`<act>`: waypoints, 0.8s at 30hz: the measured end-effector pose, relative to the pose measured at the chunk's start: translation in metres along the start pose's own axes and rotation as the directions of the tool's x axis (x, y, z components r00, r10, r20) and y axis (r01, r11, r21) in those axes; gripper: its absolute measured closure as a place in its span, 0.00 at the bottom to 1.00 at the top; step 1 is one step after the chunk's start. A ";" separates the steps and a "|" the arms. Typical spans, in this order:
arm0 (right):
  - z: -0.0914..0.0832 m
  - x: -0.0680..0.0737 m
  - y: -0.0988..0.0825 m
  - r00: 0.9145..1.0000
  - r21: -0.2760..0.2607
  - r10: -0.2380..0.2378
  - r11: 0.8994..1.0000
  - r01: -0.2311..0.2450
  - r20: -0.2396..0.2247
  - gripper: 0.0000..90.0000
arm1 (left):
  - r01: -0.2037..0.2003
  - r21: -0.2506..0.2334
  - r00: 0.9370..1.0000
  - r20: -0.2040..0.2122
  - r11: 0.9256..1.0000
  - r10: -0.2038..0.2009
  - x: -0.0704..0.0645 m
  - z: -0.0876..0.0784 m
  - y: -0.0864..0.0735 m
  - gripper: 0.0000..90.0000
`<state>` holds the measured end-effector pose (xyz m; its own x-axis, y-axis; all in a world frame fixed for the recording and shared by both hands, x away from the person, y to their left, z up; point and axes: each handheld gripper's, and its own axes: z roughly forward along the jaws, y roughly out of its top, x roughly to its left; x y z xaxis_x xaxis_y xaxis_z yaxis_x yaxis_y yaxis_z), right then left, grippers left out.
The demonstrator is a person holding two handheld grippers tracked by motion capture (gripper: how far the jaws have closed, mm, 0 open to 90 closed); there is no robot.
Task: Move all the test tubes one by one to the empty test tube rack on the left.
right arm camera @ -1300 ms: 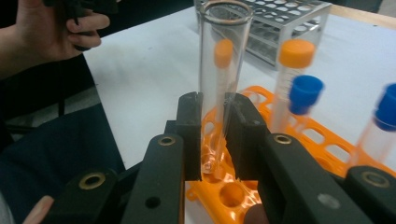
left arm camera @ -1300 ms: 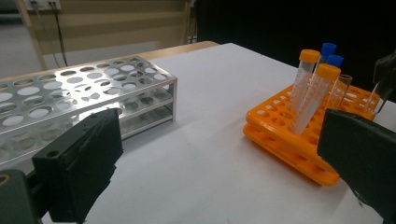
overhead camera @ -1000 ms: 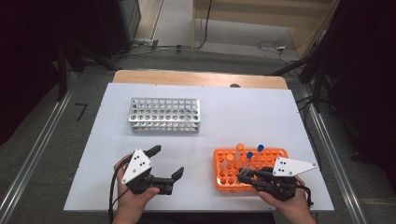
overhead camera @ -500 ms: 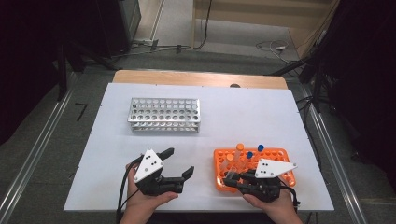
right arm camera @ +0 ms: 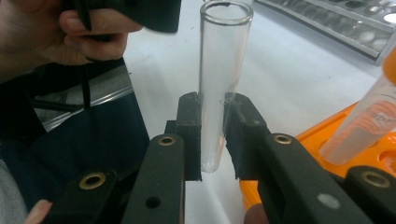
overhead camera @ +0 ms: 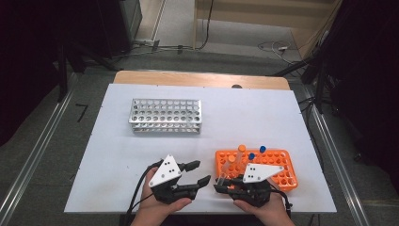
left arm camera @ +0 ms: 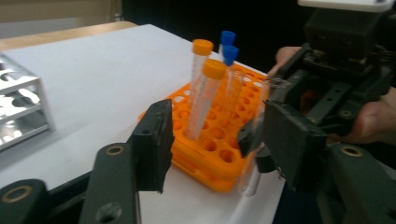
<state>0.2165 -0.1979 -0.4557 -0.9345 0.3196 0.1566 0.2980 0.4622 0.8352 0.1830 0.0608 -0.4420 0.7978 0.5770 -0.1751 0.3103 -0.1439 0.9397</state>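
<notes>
Holding an uncapped clear glass tube (right arm camera: 219, 88) upright, the right claw (right arm camera: 213, 140) has both pads pressed against the tube's lower part; rounded bottom hangs just below the pads, open rim stands well above them. In the high view the right claw (overhead camera: 226, 184) sits at the near left corner of the orange rack (overhead camera: 282, 160), with the tube (overhead camera: 221, 178) at its tip, just off the rack's edge and over the white surface (overhead camera: 244, 117). The left claw (overhead camera: 197, 173) lies close to the left of it, its tips pointing toward the right claw. Its jaws have just been closing, yet they stand apart and grasp nothing; in the left gripper view the clear tube (left arm camera: 256, 140) appears between them but farther off, beside the right-hand pad, with no contact that I can make out. Same view: orange rack (left arm camera: 210, 149) ahead of the left claw (left arm camera: 219, 140), carrying two orange-capped tubes (left arm camera: 205, 98) toward its near side and two blue-capped tubes (left arm camera: 229, 56) behind them, all upright in their holes. The right claw's black body and the hand on it sit at that view's right side. A metal rack (overhead camera: 165, 114) with rows of open holes stands at the far left part of the surface, well apart from both claws and from the orange rack.
</notes>
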 end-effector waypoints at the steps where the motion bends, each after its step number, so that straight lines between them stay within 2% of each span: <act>1: 0.001 0.000 0.000 1.000 0.004 -0.002 1.000 0.002 0.002 0.83 | -0.006 0.005 1.000 0.014 1.000 0.006 -0.002 0.002 0.000 0.54; 7: 0.005 0.002 0.000 1.000 0.018 -0.013 1.000 0.013 -0.008 0.83 | -0.049 0.030 0.997 0.066 0.998 0.047 -0.013 0.016 0.001 0.64; 17: 0.008 0.004 0.000 0.999 0.027 -0.033 0.999 0.033 -0.027 0.83 | -0.059 0.056 0.995 0.087 0.997 0.054 -0.015 0.023 0.000 0.82; 24: 0.008 0.004 -0.001 0.999 0.018 -0.035 0.999 0.036 -0.039 0.83 | -0.051 0.058 0.993 0.105 0.997 0.045 -0.013 0.023 0.001 0.85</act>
<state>0.2145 -0.1905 -0.4601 -0.9513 0.2703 0.1479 0.2679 0.4886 0.8304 0.1845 0.0349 -0.4457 0.8607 0.4825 -0.1624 0.2983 -0.2194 0.9289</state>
